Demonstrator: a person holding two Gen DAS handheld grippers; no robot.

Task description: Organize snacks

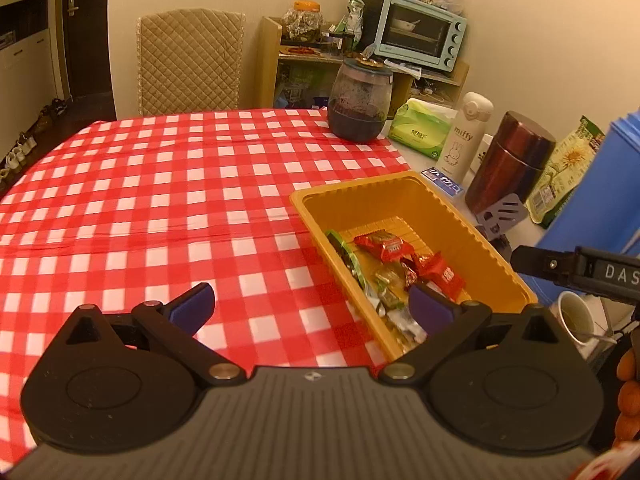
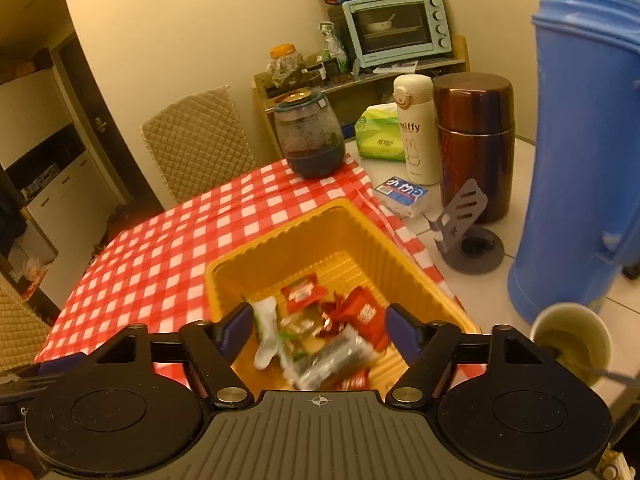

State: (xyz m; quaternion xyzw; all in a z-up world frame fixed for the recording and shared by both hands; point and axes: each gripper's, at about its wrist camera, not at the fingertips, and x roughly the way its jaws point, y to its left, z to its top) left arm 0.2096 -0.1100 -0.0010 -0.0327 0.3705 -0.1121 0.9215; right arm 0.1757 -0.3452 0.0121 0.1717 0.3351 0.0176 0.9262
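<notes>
1. Left tool (image 1: 312,308): fingers spread wide, nothing between them. Hovers at the near-left edge of the yellow tray (image 1: 500,256); its right pad (image 1: 430,310) is over the tray's near end, its left pad is over the red-checked tablecloth (image 1: 160,184).
2. Right tool (image 2: 318,330): fingers spread, directly above the tray (image 2: 280,256). A dark silver-wrapped snack (image 2: 336,356) sits blurred between the pads, touching neither; can't tell if it's resting on the pile.
3. Snacks are all in the tray: red wrappers (image 1: 394,250), green-white packets (image 1: 348,258), a white-green packet (image 2: 266,332), piled toward the near end.
4. The tray sits at the cloth's right edge on the table (image 2: 520,208).
5. Just right of the tray: grey phone stand (image 2: 464,216), blue tissue pack (image 2: 402,196), brown flask (image 2: 474,140), white "miffy" bottle (image 2: 416,132), blue thermos jug (image 2: 584,140), paper cup (image 2: 572,340).
6. Far end of the cloth: a dark glass jar (image 1: 360,100).
</notes>
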